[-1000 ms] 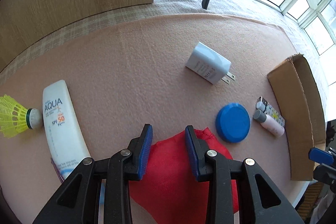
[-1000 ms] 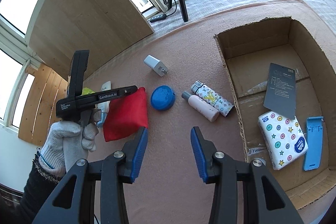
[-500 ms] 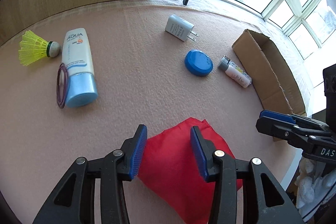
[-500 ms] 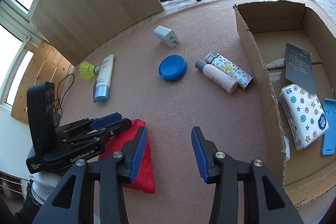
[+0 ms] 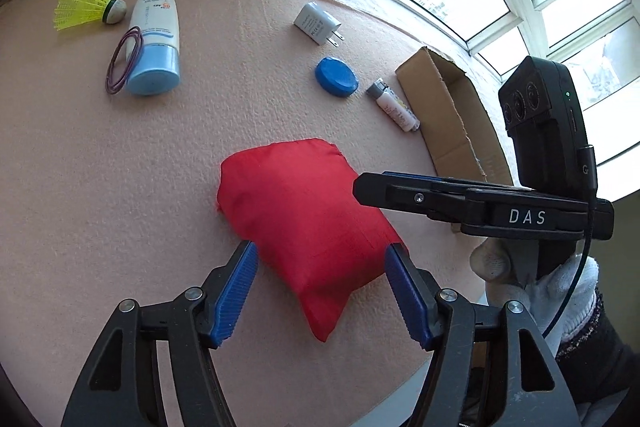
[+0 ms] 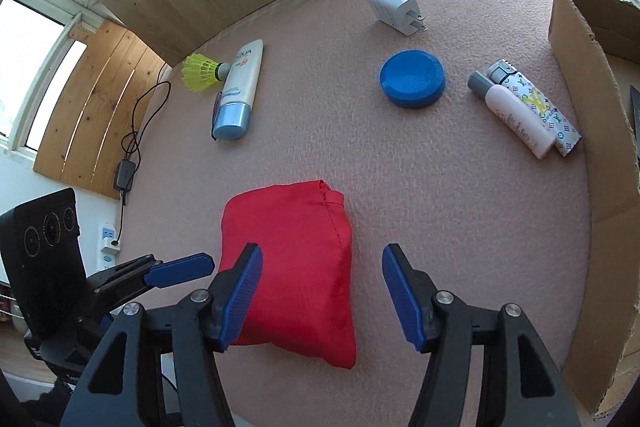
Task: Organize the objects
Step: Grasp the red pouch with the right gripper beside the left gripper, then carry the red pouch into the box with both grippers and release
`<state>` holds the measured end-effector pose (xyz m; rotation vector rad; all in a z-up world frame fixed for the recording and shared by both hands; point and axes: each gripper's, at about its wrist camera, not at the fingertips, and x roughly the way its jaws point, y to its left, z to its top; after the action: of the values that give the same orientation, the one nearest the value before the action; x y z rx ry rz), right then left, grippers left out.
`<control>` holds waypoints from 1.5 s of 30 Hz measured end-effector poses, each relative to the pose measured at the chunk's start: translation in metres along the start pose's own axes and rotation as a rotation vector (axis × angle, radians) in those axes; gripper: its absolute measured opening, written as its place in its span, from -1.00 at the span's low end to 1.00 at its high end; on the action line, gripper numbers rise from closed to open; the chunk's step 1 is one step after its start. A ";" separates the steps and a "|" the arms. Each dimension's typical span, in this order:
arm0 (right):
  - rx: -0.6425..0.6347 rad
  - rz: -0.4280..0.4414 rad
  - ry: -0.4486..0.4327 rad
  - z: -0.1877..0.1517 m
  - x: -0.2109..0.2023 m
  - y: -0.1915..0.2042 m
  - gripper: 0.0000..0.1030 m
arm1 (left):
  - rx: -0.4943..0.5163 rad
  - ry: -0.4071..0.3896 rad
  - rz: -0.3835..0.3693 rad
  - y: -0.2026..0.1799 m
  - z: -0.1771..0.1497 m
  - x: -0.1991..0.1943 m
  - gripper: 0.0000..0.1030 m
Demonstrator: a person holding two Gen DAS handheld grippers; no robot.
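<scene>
The pink table (image 5: 120, 187) fills both views. The cardboard box (image 6: 592, 163) stands far to the right of the right gripper's fingers, with its near wall up.

The red bag (image 5: 304, 223) is soft and puffy. It lies on the table right in front of both grippers. The left gripper (image 5: 320, 291) has one blue finger on each side of the bag's near end. Its jaws are opening, the bag is between them, and the pads sit just beside the cloth without squeezing it. The right gripper (image 6: 322, 297) hangs over the bag's near part. Its jaws are opening too. Its left finger (image 6: 240, 295) is over the red cloth and its right finger is over bare table, so it grips nothing.

Far ahead and to the left of the fingers lies the sunscreen tube (image 6: 240, 91), with the yellow shuttlecock (image 6: 200, 71) touching its top end. Far ahead are the white charger (image 6: 394, 9) and the blue lid (image 6: 412, 79). Ahead and to the right, two small bottles (image 6: 516, 115) lie side by side, near the box.
</scene>
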<state>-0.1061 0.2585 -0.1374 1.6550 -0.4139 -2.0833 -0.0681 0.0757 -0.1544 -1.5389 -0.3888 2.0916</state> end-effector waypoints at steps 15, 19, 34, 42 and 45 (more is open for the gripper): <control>0.001 0.065 0.095 0.001 0.027 0.002 0.14 | -0.011 0.014 0.014 0.006 0.002 0.018 0.15; -0.007 0.059 0.076 -0.001 0.024 0.004 0.12 | 0.015 0.006 0.007 -0.002 0.003 0.019 0.12; 0.011 -0.012 -0.140 0.000 -0.062 -0.014 0.07 | 0.193 -0.073 -0.052 -0.096 0.057 0.019 0.09; 0.055 -0.066 -0.296 0.020 -0.130 -0.058 0.07 | 0.285 -0.128 -0.111 -0.172 0.101 0.044 0.09; 0.080 -0.091 -0.341 0.023 -0.152 -0.078 0.07 | 0.317 -0.136 -0.121 -0.198 0.113 0.060 0.09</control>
<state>-0.1132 0.4026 -0.0435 1.3824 -0.5445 -2.4548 -0.1430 0.2809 -0.0651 -1.1667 -0.1810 2.0536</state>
